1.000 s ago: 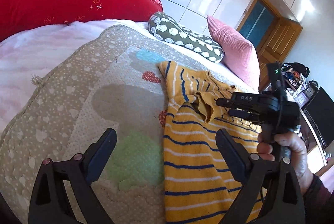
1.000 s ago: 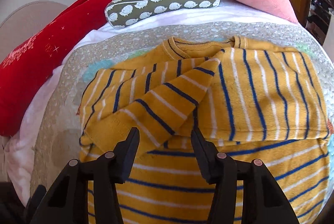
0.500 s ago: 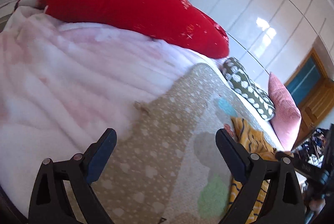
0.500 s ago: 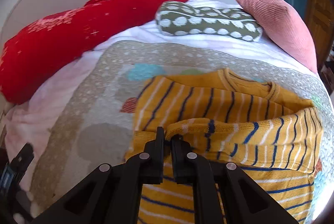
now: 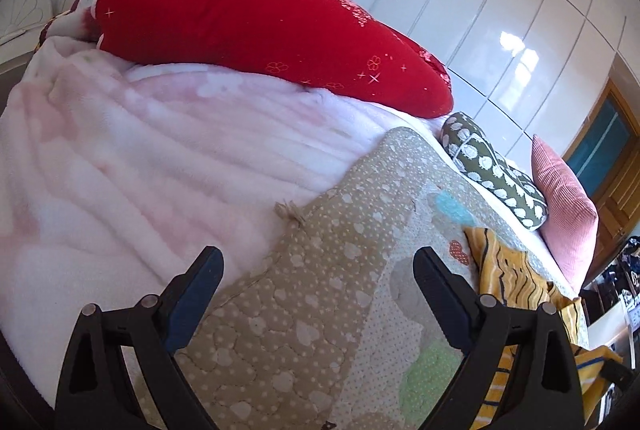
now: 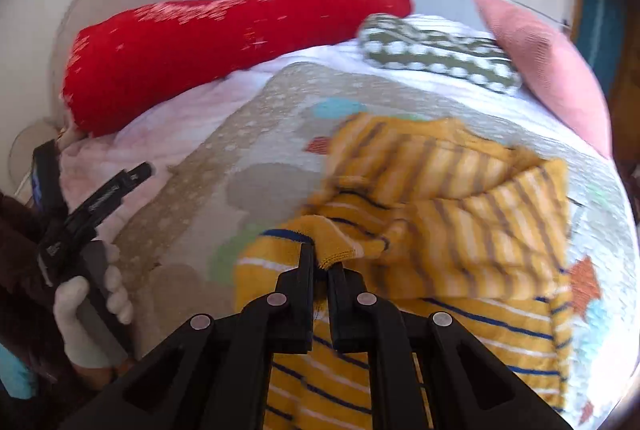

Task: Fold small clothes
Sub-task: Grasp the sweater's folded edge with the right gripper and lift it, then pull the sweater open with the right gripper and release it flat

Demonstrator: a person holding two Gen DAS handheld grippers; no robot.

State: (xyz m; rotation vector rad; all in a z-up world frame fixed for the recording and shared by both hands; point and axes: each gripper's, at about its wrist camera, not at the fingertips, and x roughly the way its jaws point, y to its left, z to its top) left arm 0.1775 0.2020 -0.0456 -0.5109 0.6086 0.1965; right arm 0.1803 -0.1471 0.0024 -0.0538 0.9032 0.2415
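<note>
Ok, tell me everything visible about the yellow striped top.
The yellow striped top is a mustard knit with navy and white stripes and a ribbed cuff. It lies rumpled and partly folded on the patterned quilt. The right tongs are shut on its cuff edge, lifting it. The picture is blurred.

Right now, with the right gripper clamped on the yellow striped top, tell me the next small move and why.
Probably carry the pinched sleeve cuff across the yellow striped top and lay it flat on the body. The right gripper is shut on that cuff, which is raised off the quilted mat with the cloth bunched beneath. The left gripper is open, off to the side, holding nothing.
</note>
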